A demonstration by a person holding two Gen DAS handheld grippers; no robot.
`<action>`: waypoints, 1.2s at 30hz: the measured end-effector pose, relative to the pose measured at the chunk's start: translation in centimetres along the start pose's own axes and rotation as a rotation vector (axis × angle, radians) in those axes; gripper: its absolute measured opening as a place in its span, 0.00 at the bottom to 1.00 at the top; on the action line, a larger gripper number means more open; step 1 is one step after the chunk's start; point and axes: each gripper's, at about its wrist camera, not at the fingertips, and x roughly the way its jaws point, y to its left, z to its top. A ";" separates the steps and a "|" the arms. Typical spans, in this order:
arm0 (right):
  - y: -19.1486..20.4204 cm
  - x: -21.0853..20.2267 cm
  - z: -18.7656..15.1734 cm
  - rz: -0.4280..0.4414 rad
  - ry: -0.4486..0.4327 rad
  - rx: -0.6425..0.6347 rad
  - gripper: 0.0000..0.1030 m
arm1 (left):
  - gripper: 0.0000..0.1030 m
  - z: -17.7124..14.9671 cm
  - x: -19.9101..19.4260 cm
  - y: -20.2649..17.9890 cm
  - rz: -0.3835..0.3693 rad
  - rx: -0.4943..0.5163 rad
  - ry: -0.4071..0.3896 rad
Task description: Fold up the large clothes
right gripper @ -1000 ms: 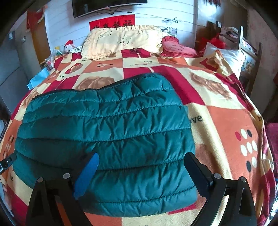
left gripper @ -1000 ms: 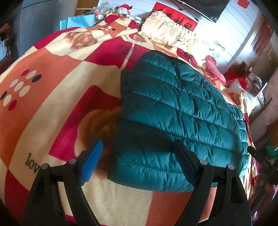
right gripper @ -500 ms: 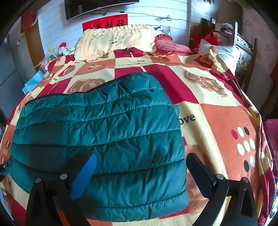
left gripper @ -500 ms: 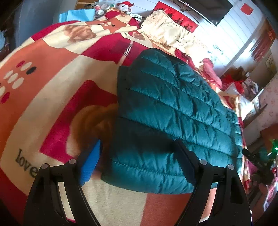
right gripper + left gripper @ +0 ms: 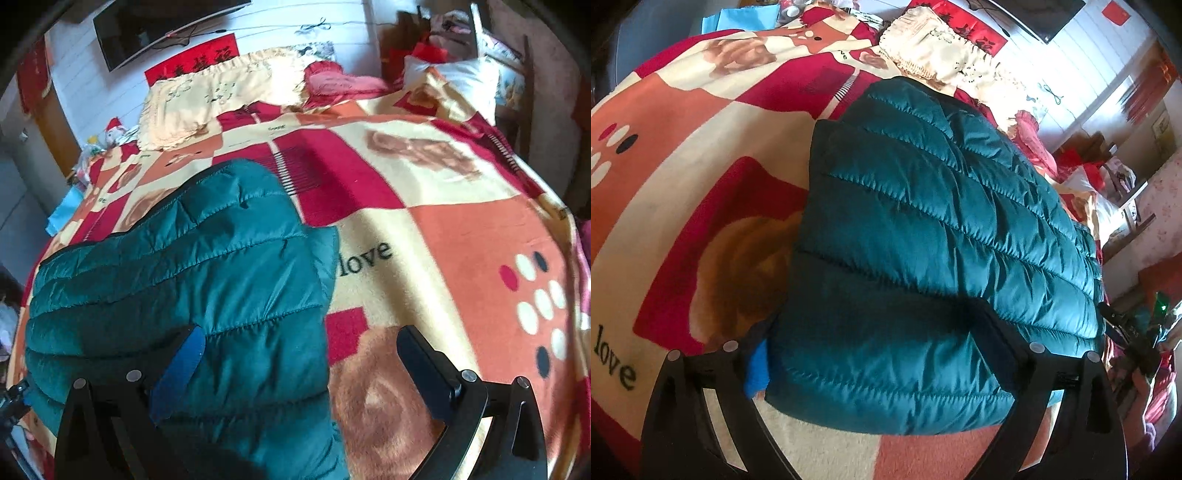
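Left hand-held gripper [image 5: 879, 363] is held wide open, and its jaws have just been opening more. The near corner of the green puffy jacket [image 5: 923, 229] now sits between the jaws, but it is not pinched yet. The blue pad is seen beside the jacket's left edge, and the dark finger lies over the jacket's top. A second ago this corner was a little farther from the jaws, so the gripper has been brought lower and closer to it.

The right hand-held gripper [image 5: 299, 363] is wide open too, and nothing is gripped by it. It has been swung over to the jacket's right edge. Before, the whole jacket was seen in front of it; now the edge runs between its fingers, with the blue pad [image 5: 181, 365] above the jacket and the dark finger above the bed blanket [image 5: 461, 236].

The jacket is laid flat on the blanket, already folded into a tidy block, with a cream pillow [image 5: 221, 92] far behind it. Both near corners seem to be lined up for a grab, so one more fold is likely to be made next.
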 end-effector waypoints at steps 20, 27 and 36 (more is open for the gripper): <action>-0.4 5.9 1.1 0.319 0.108 0.042 1.00 | 1.00 2.9 2.8 2.2 -0.121 -0.082 0.074; -0.3 6.8 0.7 0.351 0.154 0.082 1.00 | 1.00 2.8 3.2 2.1 -0.147 -0.094 0.093; 1.4 4.5 -0.5 0.386 0.164 0.090 0.58 | 0.67 2.0 0.5 1.1 -0.146 -0.009 0.063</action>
